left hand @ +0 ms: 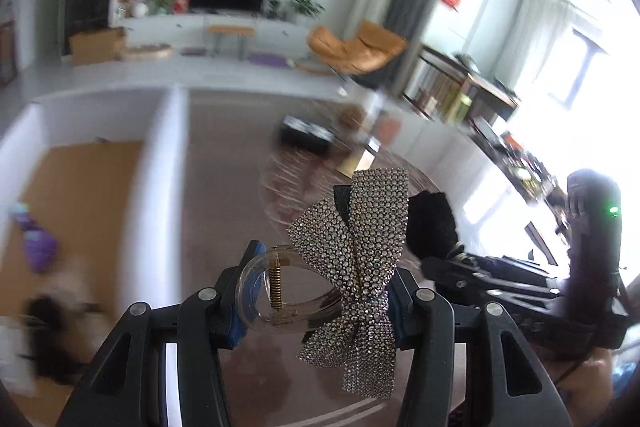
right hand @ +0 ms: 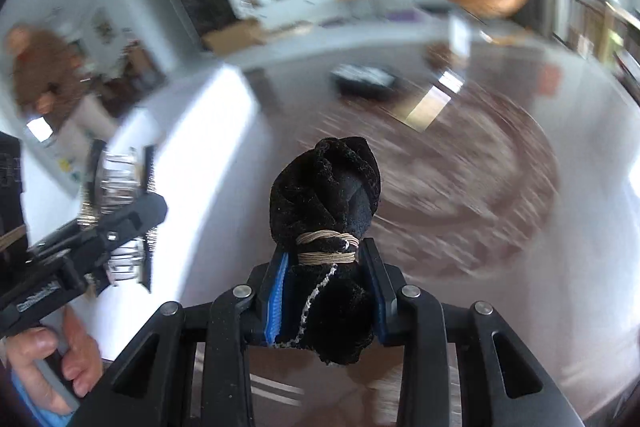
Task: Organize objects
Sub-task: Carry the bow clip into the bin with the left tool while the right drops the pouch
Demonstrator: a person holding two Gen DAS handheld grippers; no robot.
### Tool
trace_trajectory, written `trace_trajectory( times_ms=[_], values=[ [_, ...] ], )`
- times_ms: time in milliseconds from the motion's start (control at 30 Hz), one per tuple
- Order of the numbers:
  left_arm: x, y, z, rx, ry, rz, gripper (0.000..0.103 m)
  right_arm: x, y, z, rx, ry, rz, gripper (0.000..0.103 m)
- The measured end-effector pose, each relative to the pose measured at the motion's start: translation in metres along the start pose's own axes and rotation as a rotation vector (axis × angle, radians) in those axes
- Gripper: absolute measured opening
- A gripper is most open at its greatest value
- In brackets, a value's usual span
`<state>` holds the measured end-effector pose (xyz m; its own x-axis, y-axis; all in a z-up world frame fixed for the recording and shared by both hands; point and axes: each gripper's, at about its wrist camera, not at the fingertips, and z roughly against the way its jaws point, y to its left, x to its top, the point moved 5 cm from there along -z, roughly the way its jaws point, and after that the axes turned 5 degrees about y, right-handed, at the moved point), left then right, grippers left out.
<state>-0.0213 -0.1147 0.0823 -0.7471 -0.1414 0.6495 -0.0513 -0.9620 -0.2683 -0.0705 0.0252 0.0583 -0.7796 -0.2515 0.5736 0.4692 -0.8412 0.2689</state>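
My left gripper (left hand: 316, 301) is shut on a clear hair claw clip (left hand: 260, 291) with a rhinestone bow (left hand: 352, 267), held up in the air. My right gripper (right hand: 326, 301) is shut on a black velvet pouch (right hand: 326, 195) tied with tan string, also held in the air. In the left wrist view the right gripper (left hand: 480, 267) with the pouch (left hand: 430, 223) is just to the right. In the right wrist view the left gripper (right hand: 100, 227) with the sparkly clip (right hand: 116, 183) is at the left, with the holding hand (right hand: 52, 359) below it.
Below lies a brown table top with a round glass mat (right hand: 460, 179). A black tray (left hand: 306, 135) and a small box (right hand: 430, 105) sit at its far side. A white partition (left hand: 160, 187) and an orange mat with purple items (left hand: 36, 243) are left.
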Motion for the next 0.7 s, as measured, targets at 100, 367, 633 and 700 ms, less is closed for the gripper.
trace_trajectory(
  times_ms=[100, 367, 633, 700],
  values=[
    [0.002, 0.062, 0.041, 0.149, -0.028, 0.044, 0.052, 0.017, 0.076, 0.001, 0.111, -0.016, 0.115, 0.035],
    [-0.049, 0.241, 0.063, 0.579, 0.156, 0.263, 0.055, 0.005, 0.232, -0.063, 0.290, 0.149, 0.358, 0.050],
    [-0.067, 0.258, 0.072, 0.610, 0.126, 0.389, 0.084, -0.008, 0.178, -0.055, 0.251, 0.080, 0.273, 0.084],
    [-0.058, 0.238, 0.073, 0.582, 0.085, 0.363, 0.084, -0.009, 0.138, -0.043, 0.176, -0.006, 0.218, 0.094]
  ],
)
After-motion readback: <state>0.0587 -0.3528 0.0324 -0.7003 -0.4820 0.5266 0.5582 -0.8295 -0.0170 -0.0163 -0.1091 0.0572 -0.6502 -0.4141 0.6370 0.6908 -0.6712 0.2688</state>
